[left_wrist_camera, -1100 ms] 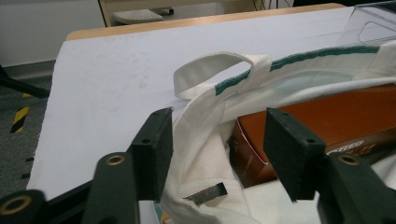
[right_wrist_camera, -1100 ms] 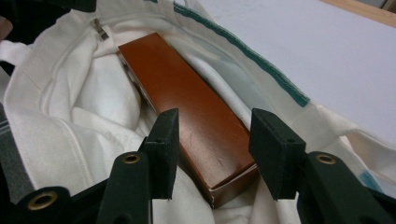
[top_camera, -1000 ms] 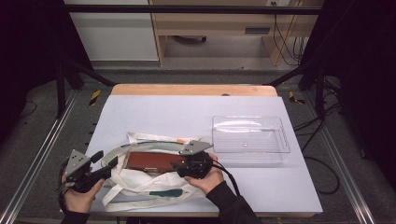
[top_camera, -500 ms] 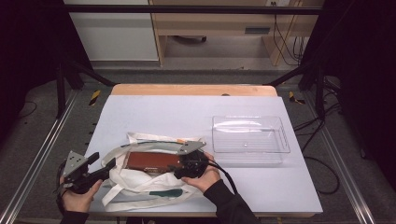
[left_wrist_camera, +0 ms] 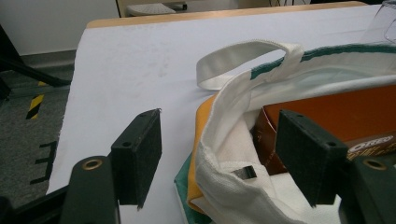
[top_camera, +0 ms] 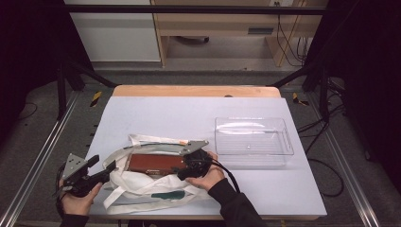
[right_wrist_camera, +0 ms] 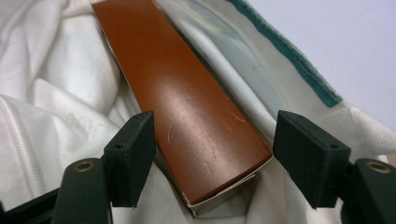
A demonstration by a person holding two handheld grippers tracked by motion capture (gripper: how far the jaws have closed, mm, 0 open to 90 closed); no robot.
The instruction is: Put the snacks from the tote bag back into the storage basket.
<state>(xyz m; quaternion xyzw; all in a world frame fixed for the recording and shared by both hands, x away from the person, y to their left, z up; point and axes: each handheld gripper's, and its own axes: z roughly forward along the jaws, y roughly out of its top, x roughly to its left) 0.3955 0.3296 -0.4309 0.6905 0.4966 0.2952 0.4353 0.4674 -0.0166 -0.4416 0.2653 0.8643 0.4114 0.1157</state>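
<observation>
Now my right gripper (right_wrist_camera: pixel 212 158) has just been opening, jaws released astride the stiff, light, slick brown box (right_wrist_camera: pixel 182 107) inside the soft white tote bag (top_camera: pixel 142 189); I'd pinch its long sides.

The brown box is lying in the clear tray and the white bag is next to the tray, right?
Not quite. The brown box lies in the white bag, not in the clear tray. The high view shows the tray apart from the bag, with no box in it. In the right gripper view the bag's cloth lies along both sides of the box.
</observation>
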